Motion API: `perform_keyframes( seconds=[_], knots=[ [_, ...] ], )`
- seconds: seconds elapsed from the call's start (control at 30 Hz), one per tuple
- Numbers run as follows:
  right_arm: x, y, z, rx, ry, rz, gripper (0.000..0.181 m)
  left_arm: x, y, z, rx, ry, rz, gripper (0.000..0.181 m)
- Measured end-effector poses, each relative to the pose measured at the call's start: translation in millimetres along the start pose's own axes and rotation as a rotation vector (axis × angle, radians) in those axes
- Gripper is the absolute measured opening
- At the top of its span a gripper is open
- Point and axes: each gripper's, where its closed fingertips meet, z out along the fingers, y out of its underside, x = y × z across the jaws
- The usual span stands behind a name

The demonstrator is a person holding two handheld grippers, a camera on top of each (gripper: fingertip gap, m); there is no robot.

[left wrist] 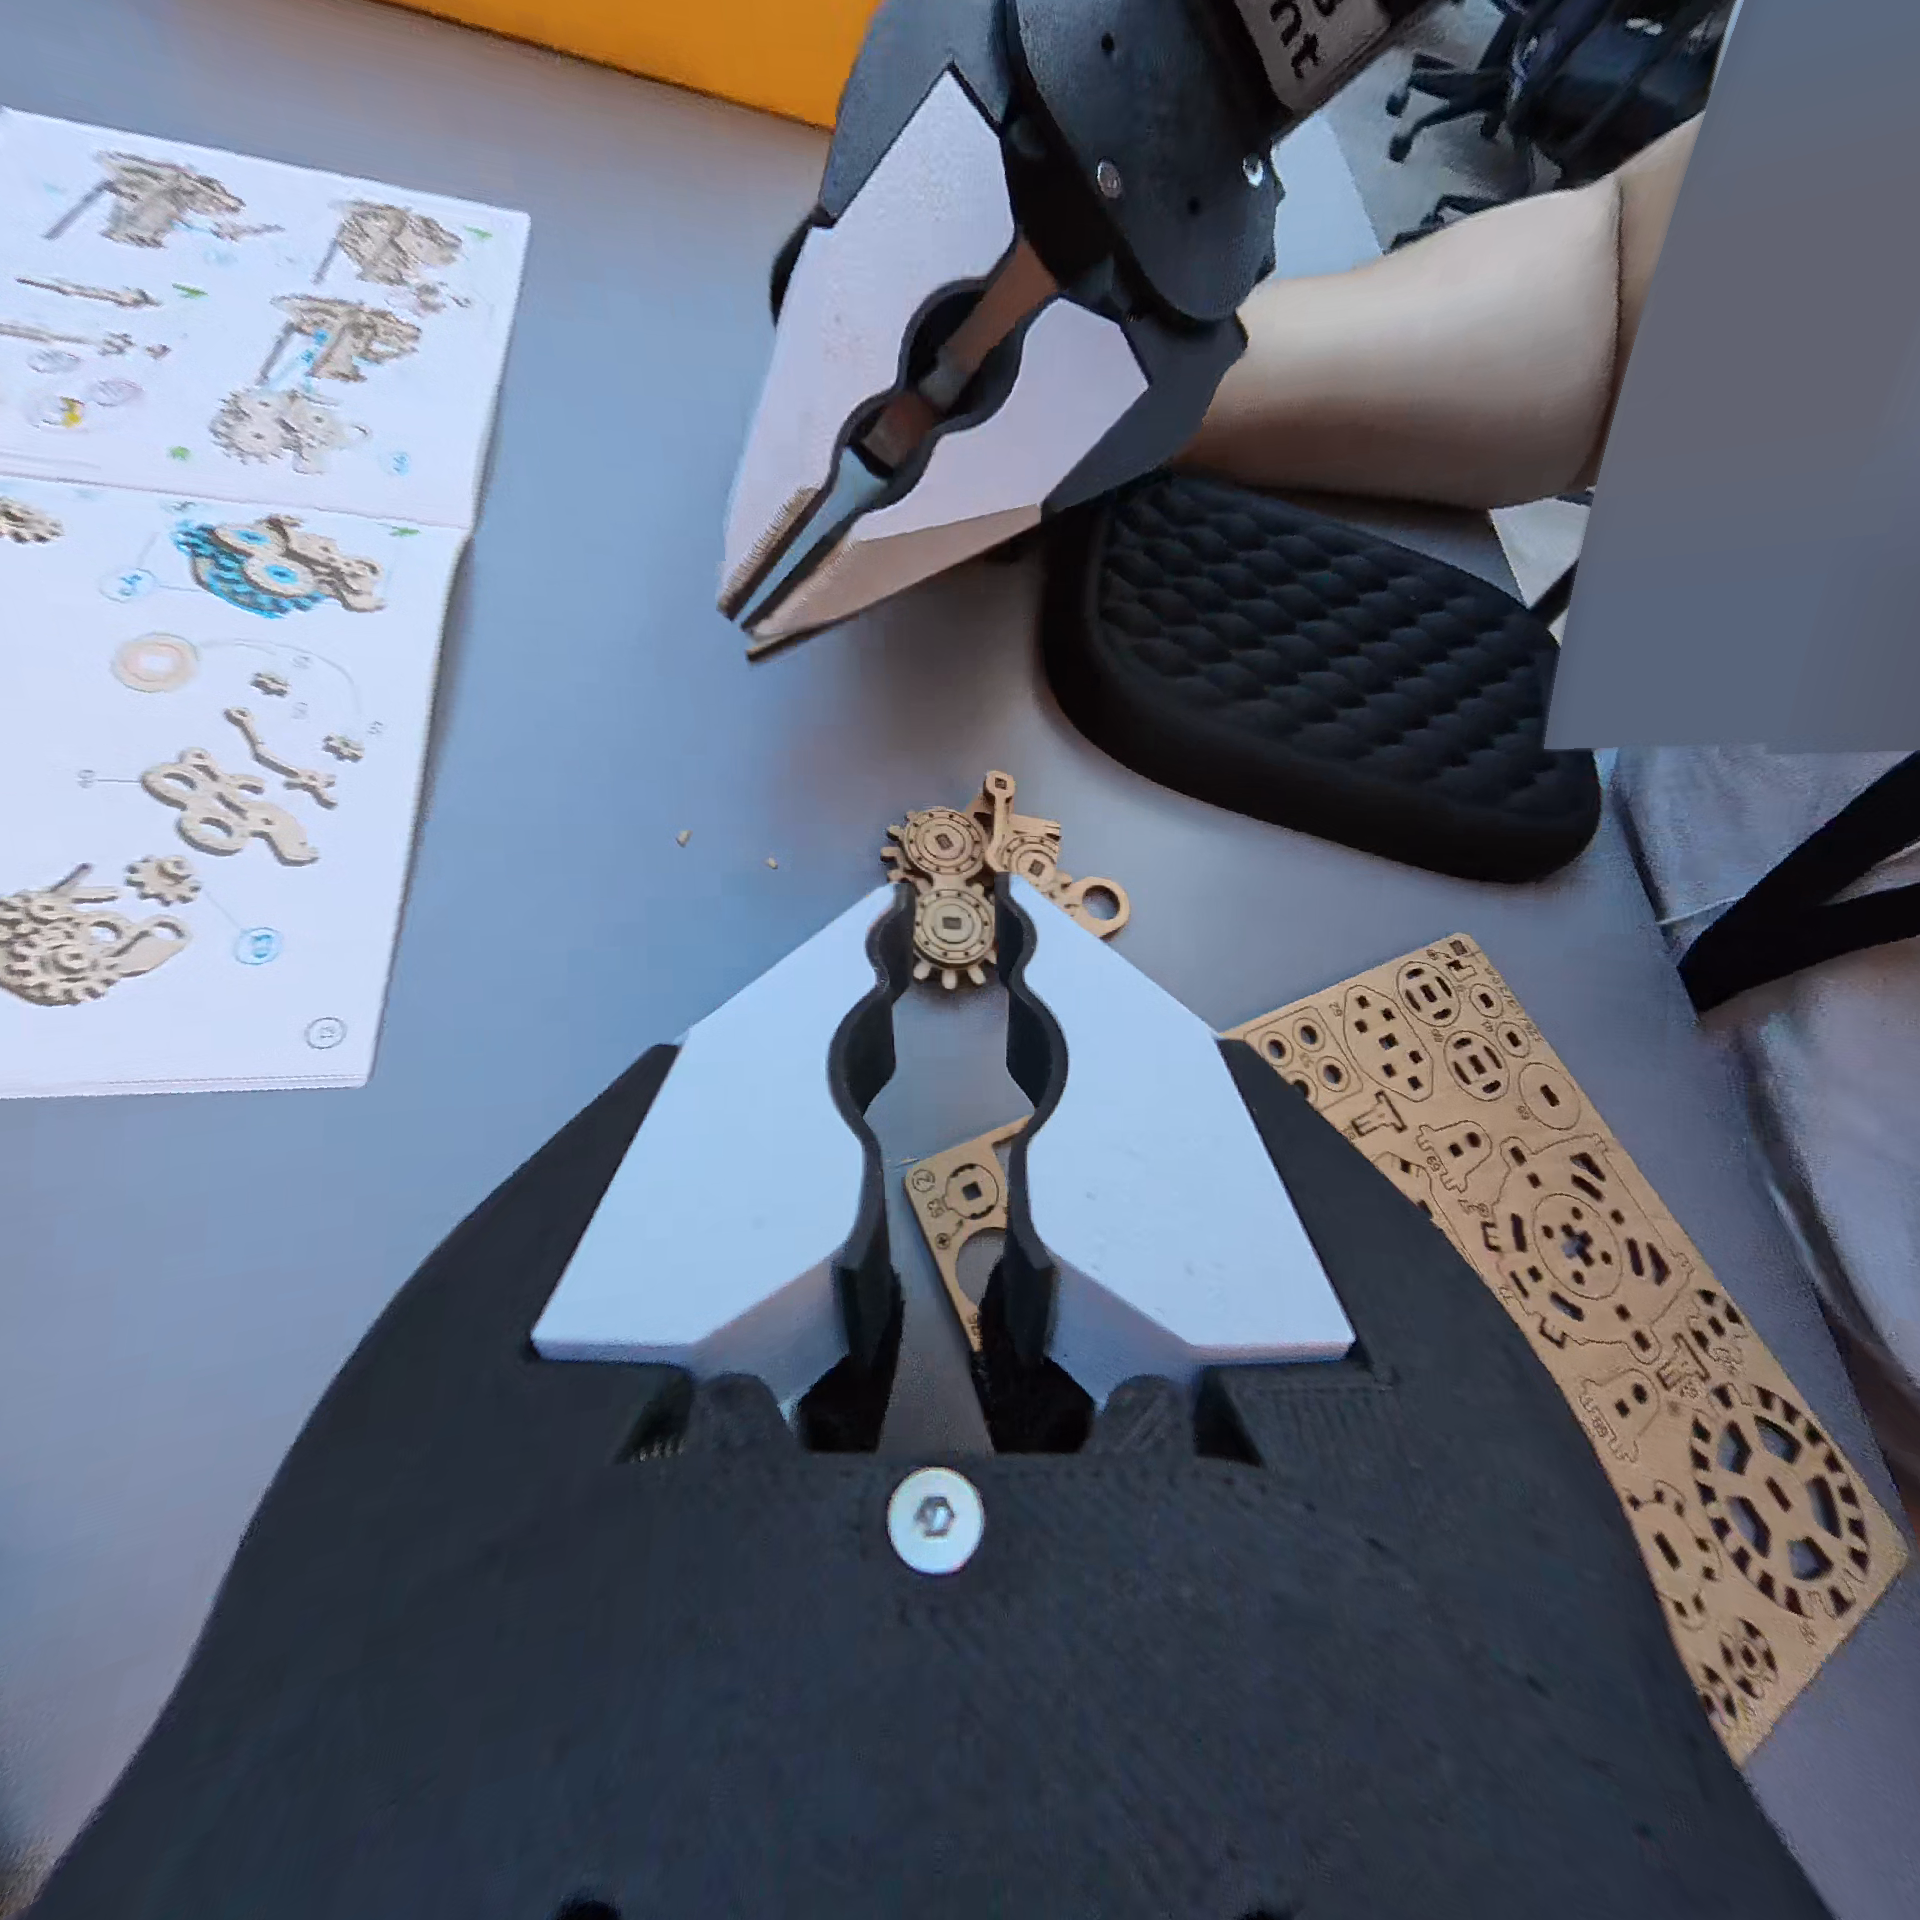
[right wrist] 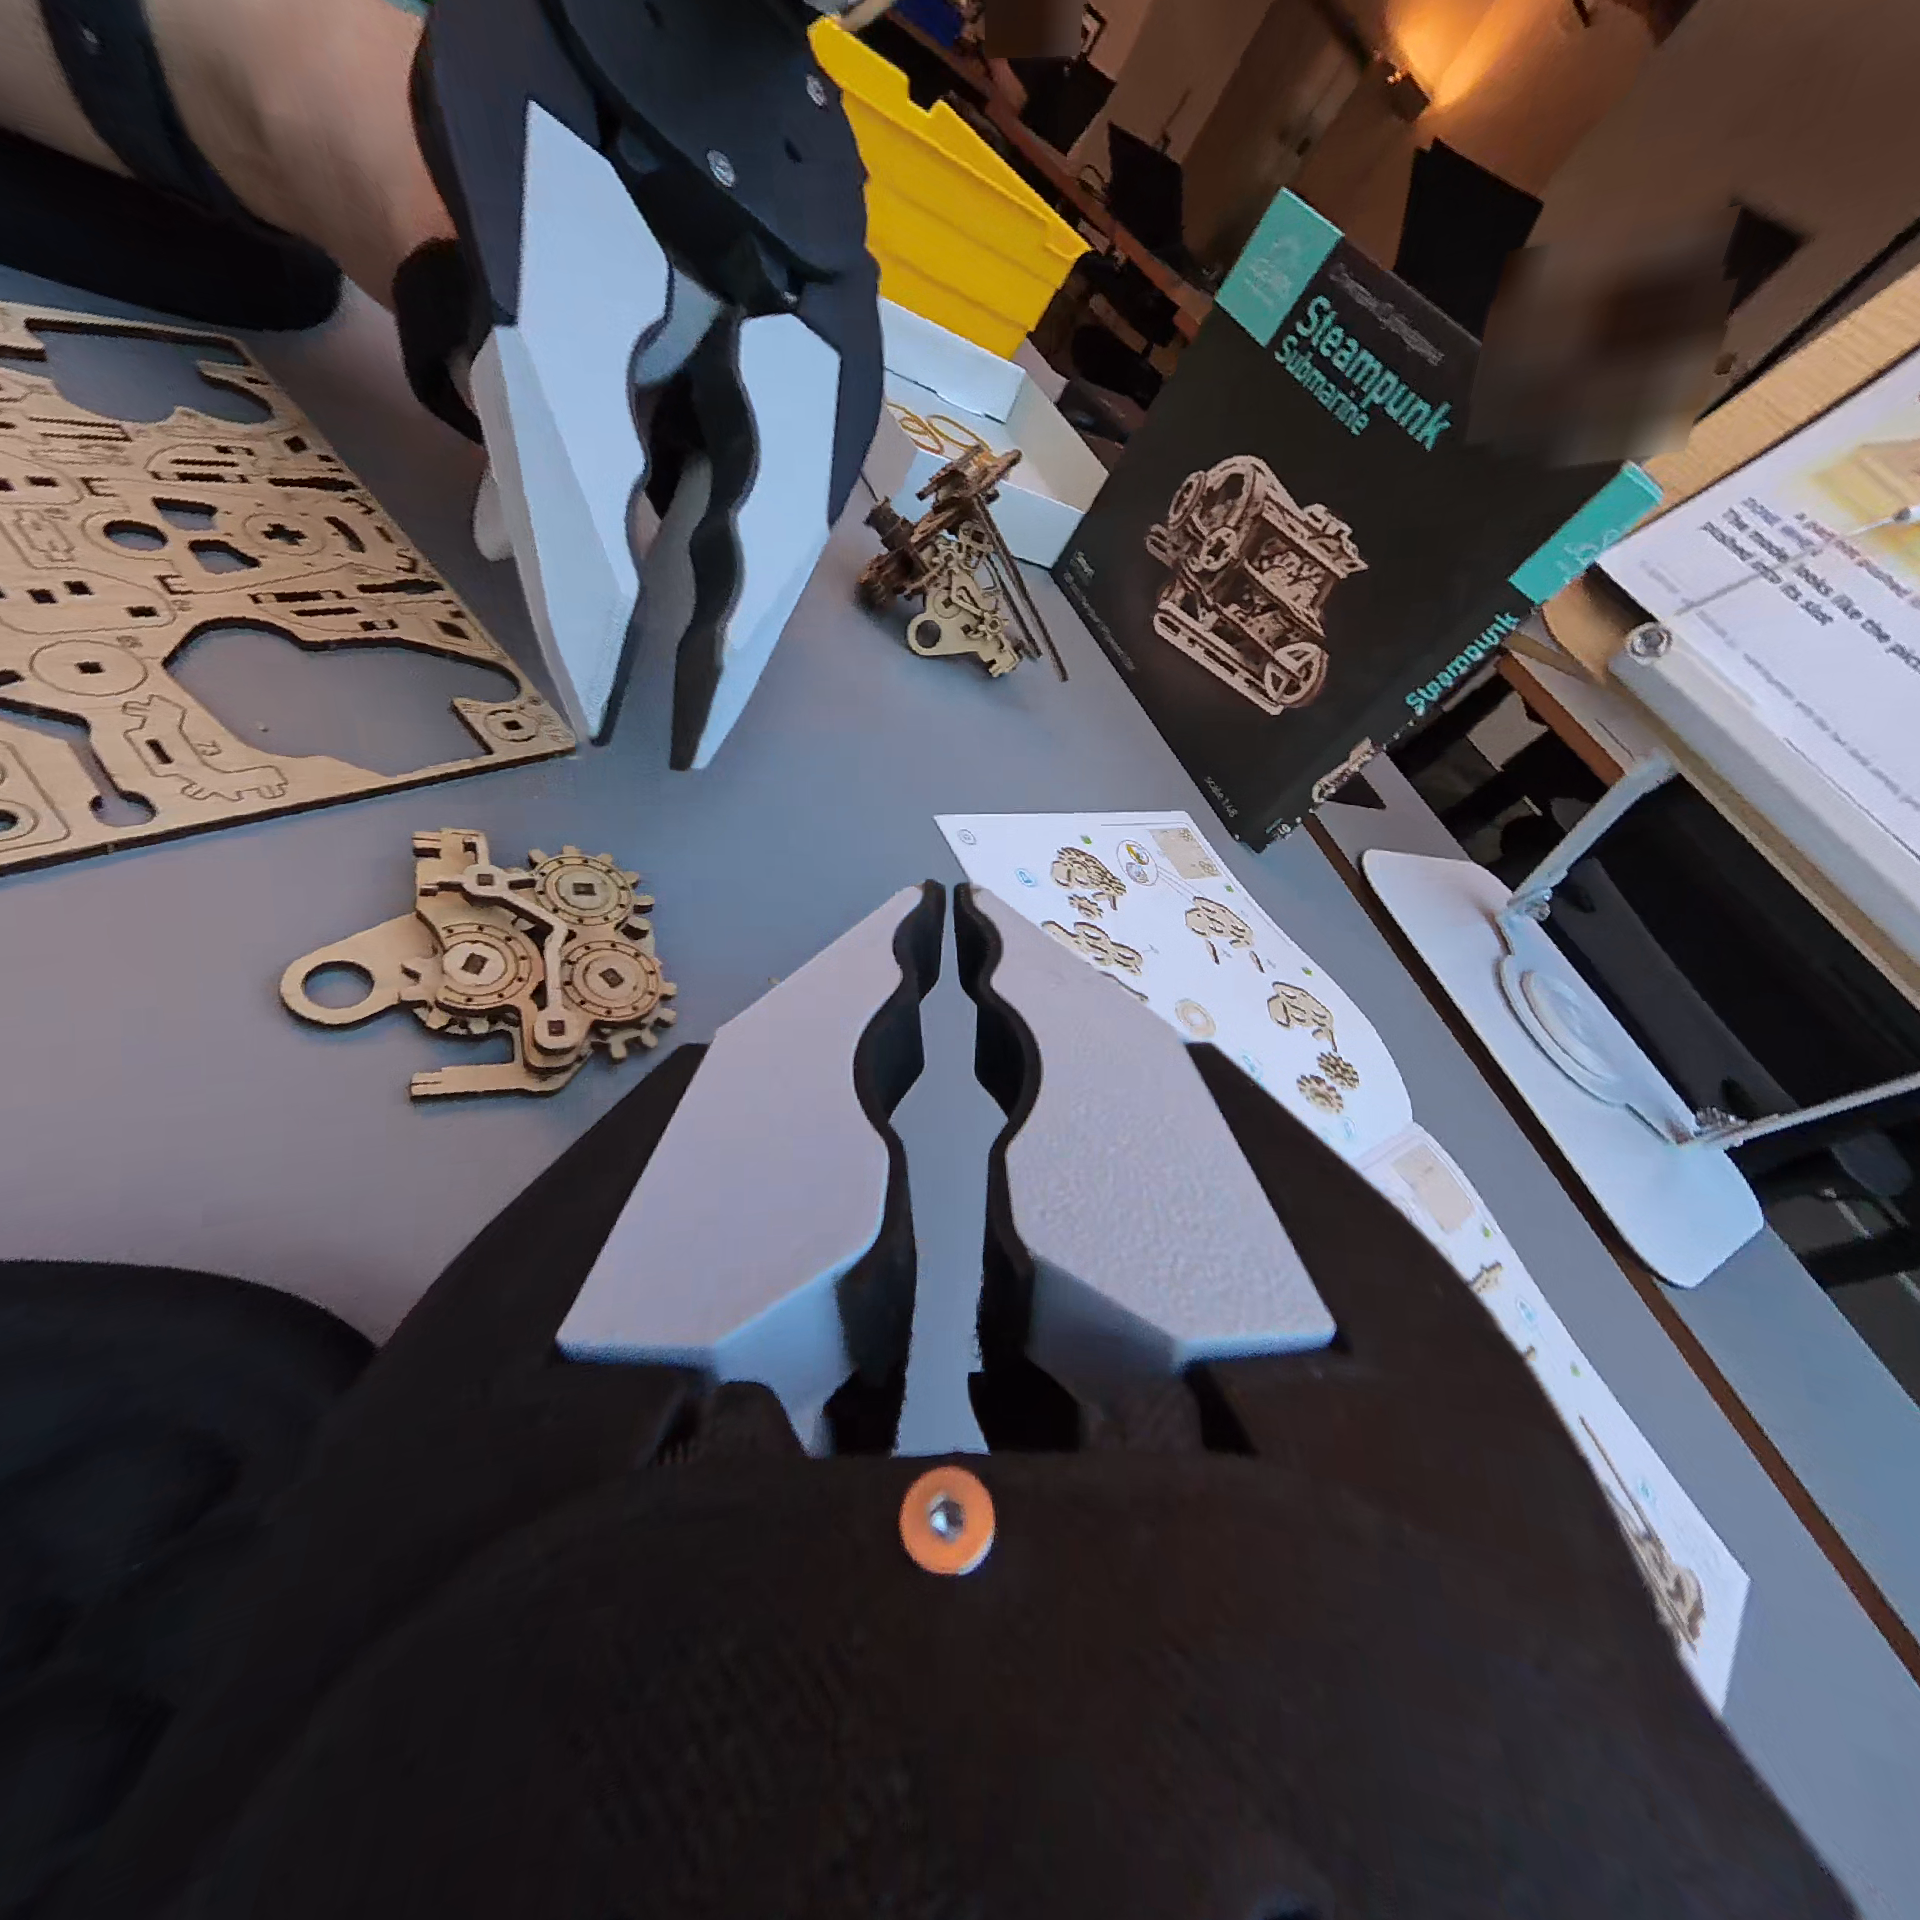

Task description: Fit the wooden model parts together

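Note:
A flat wooden gear assembly point(right wrist: 488, 966) with three cogs, a link arm and a ring tab lies on the grey table point(right wrist: 810, 810). In the left wrist view it point(left wrist: 951, 925) shows in the gap between my left gripper's tips. My left gripper point(left wrist: 948, 899) is open and empty; the right wrist view shows it point(right wrist: 644, 743) pointing down, just beyond the assembly. My right gripper point(right wrist: 943, 896) is shut with nothing visible between its tips, to the right of the assembly. It also shows in the left wrist view point(left wrist: 748, 629).
A punched wooden parts sheet point(right wrist: 208, 582) lies near the assembly, also in the left wrist view point(left wrist: 1558, 1299). An instruction booklet point(left wrist: 208, 623), a black quilted pad point(left wrist: 1320, 675), a darker wooden sub-assembly point(right wrist: 956, 571), the kit box point(right wrist: 1330, 520), a yellow bin point(right wrist: 956, 208) and a magnifier stand point(right wrist: 1558, 1039) surround it. Some 7 cm of space lies between my two pairs of fingers.

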Motion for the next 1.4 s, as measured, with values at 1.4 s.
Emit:
perform_keyframes(
  seconds=[1.4],
  knots=[
    [-50,9,-21,-0.049,-0.444,0.032,0.005,13,-8,24,-0.011,-0.104,0.089,0.007]
  ],
)
